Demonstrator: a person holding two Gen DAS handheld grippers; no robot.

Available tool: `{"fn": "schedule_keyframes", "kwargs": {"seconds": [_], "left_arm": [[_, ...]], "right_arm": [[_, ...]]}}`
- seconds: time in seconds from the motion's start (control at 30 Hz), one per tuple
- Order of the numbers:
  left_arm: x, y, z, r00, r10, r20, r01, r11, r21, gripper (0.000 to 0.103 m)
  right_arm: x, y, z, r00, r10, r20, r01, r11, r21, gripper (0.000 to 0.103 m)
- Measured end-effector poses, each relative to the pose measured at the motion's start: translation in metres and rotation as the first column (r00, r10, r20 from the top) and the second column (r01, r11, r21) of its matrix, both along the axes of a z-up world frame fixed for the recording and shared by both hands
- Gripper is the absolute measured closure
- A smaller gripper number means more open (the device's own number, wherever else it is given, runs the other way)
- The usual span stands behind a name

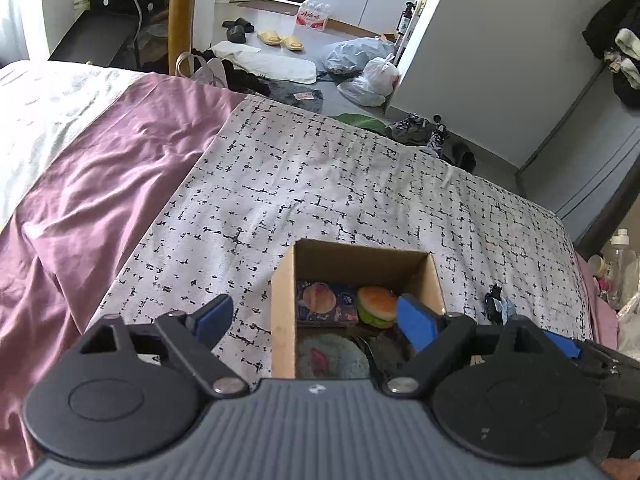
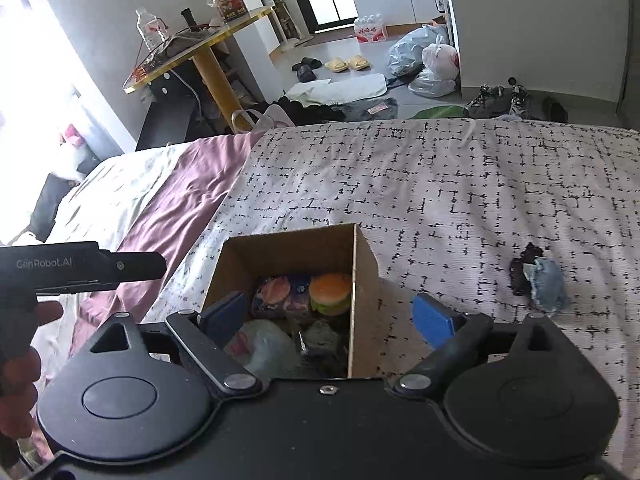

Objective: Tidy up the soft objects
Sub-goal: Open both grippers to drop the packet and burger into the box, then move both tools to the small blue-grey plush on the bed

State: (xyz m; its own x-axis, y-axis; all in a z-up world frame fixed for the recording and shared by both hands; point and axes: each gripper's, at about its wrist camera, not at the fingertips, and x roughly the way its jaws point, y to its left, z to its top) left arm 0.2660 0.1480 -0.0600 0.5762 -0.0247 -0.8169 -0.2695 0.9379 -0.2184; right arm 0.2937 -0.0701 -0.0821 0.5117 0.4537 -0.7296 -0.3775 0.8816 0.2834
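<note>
Both hand-held grippers, left [image 1: 318, 318] and right [image 2: 332, 316], wide open, empty, above cardboard box [image 2: 362, 264]. 1 dark-and-blue fabric bundle [image 2: 540, 280] right of right hand-held gripper on bed [image 2: 460, 184]: judged light, limp; pinch bunched middle.

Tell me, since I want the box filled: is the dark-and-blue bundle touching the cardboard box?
Apart. The right wrist view shows patterned blanket between the bundle and the cardboard box.

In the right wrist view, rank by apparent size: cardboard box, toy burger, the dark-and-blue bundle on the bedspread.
1. cardboard box
2. dark-and-blue bundle
3. toy burger
The last two look close; the burger is partly hidden.
</note>
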Motion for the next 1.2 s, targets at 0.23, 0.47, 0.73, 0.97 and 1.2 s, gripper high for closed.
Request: {"fn": "schedule_keyframes", "kwargs": {"seconds": [0.23, 0.47, 0.73, 0.97, 1.2], "left_arm": [[-0.017, -0.012, 0.010, 1.000, 0.013, 0.023, -0.013, 1.000, 0.014, 0.001], [-0.033, -0.030, 0.018, 0.999, 0.008, 0.038, -0.009, 1.000, 0.024, 0.000], [-0.040, -0.065, 0.025, 0.998, -0.016, 0.056, 0.015, 0.999, 0.030, 0.000], [-0.041, -0.102, 0.033, 0.996, -0.045, 0.079, 0.041, 0.998, 0.052, 0.000], [-0.034, -0.132, 0.030, 0.996, -0.055, 0.070, 0.050, 0.996, 0.073, 0.000]], "right_arm": [[-0.011, -0.019, 0.007, 1.000, 0.009, -0.002, -0.008, 1.000, 0.030, 0.009], [-0.019, -0.039, 0.020, 0.999, 0.026, 0.029, -0.027, 0.999, 0.038, 0.000], [-0.021, -0.075, 0.033, 0.998, 0.004, 0.058, -0.009, 0.997, 0.076, 0.000], [-0.018, -0.111, 0.033, 0.997, -0.025, 0.067, 0.020, 0.996, 0.085, 0.000], [-0.013, -0.141, 0.034, 0.997, -0.030, 0.071, 0.024, 0.997, 0.078, 0.000]]}}
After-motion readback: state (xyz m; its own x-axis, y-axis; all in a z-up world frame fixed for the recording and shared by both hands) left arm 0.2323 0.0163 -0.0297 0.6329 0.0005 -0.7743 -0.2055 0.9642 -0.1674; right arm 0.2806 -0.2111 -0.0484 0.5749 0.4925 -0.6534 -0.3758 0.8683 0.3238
